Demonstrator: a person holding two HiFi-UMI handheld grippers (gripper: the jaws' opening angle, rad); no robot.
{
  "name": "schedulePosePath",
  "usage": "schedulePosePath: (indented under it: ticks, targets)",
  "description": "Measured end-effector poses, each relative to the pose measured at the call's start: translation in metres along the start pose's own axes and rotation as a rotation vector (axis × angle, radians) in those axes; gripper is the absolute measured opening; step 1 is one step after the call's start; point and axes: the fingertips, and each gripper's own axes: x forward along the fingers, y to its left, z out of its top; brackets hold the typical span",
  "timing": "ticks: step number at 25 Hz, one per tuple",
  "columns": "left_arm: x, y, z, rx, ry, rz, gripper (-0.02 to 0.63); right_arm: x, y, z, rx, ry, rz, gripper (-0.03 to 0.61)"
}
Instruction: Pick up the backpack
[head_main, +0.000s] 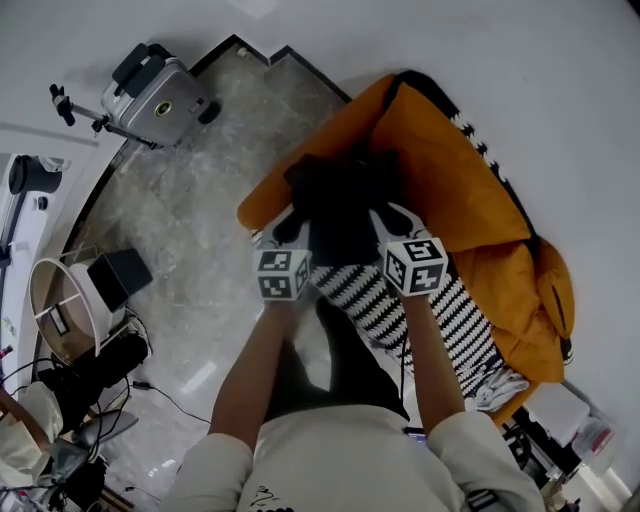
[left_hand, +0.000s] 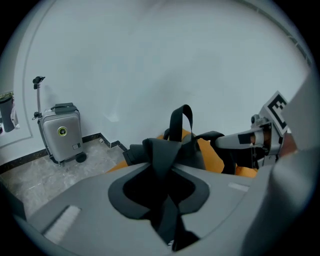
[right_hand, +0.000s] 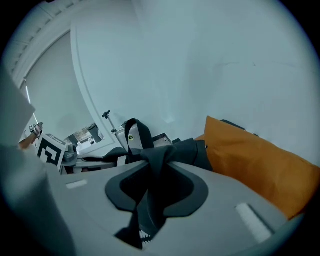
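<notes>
While a person stands over an orange cushion (head_main: 455, 165) with a tool in each hand, the black backpack (head_main: 338, 205) hangs bunched between the two tools, straight ahead of the person and above the cushion's near edge. The left gripper (left_hand: 162, 175) has its jaws drawn close on a fold of the bag's dark cloth, which fills the narrow gap between them and spills out on both sides. The right gripper (right_hand: 157, 180) pinches a second fold in the same way, with a run of zip teeth (right_hand: 145, 234) showing below its pads. Between the two holds the bag's carry loop (left_hand: 180, 122) stands upright and slack, taken by neither tool.

Judged from these views, the grasping part of the job is done: both holds look firm, and the bag's upper part is gathered up clear of the cushion. Whether its bottom is off the cushion cannot be told, since the head view looks down on the bag and hides what lies beneath it. What seems left is to raise the bag fully and hold it steady. Thin cloth pinched in two places could slip under the bag's weight, so an even lift on both sides looks wise.

A black-and-white striped cloth (head_main: 450, 315) lies on the cushion beneath the person's forearms, and a silver suitcase (head_main: 160, 95) stands well apart on the stone floor (head_main: 200, 270).
</notes>
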Motion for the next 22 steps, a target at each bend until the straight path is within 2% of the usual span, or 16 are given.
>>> schedulePosePath:
  ticks: [11,16,22]
  targets:
    - [-0.062,-0.033,0.021,0.040,-0.069,-0.067,0.071,-0.066,0.036,0.007,-0.032,-0.063,-0.061,0.074]
    - [-0.091,-0.052,0.035,0.057,-0.124,-0.101,0.071,-0.099,0.051,0.006,-0.009,-0.122,-0.087,0.074]
    - [-0.129,-0.066,0.054,0.119,-0.179,-0.128,0.070,-0.130,0.075,0.001,0.051,-0.175,-0.078,0.074]
